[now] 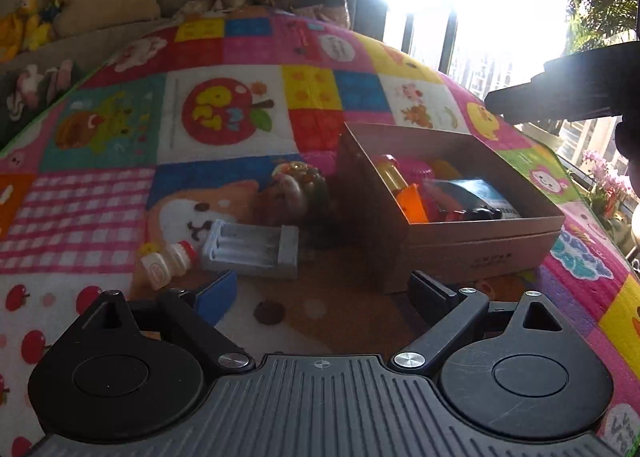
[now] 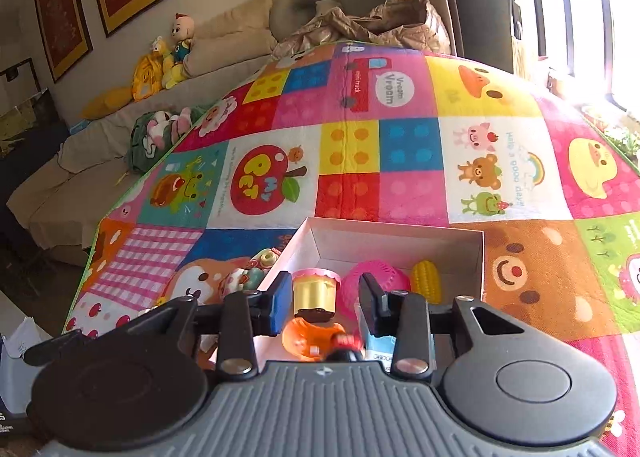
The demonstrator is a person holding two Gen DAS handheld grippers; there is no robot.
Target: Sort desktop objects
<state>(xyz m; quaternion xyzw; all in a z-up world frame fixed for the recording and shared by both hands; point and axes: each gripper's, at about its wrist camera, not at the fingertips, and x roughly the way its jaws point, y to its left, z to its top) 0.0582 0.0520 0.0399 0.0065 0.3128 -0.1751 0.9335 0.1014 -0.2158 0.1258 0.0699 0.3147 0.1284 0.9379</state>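
Note:
A brown cardboard box (image 1: 472, 245) sits on the colourful mat and holds several toys. In the right wrist view the box (image 2: 400, 239) holds a yellow bottle with a pink cap (image 2: 314, 291), a pink ball (image 2: 374, 279), a toy corn cob (image 2: 426, 281) and an orange piece (image 2: 308, 339). My right gripper (image 2: 326, 299) is open above the box, its fingers either side of the bottle, nothing held. My left gripper (image 1: 320, 295) is open and empty, low over the mat. Ahead of it lie a grey battery holder (image 1: 250, 249), a small bottle (image 1: 170, 263) and a candy bag (image 1: 298, 187).
The mat (image 2: 400, 145) covers the table. A sofa with cushions and plush toys (image 2: 168, 57) stands behind on the left. Bright windows are at the right. The right gripper's dark body (image 1: 568, 93) shows above the box in the left wrist view.

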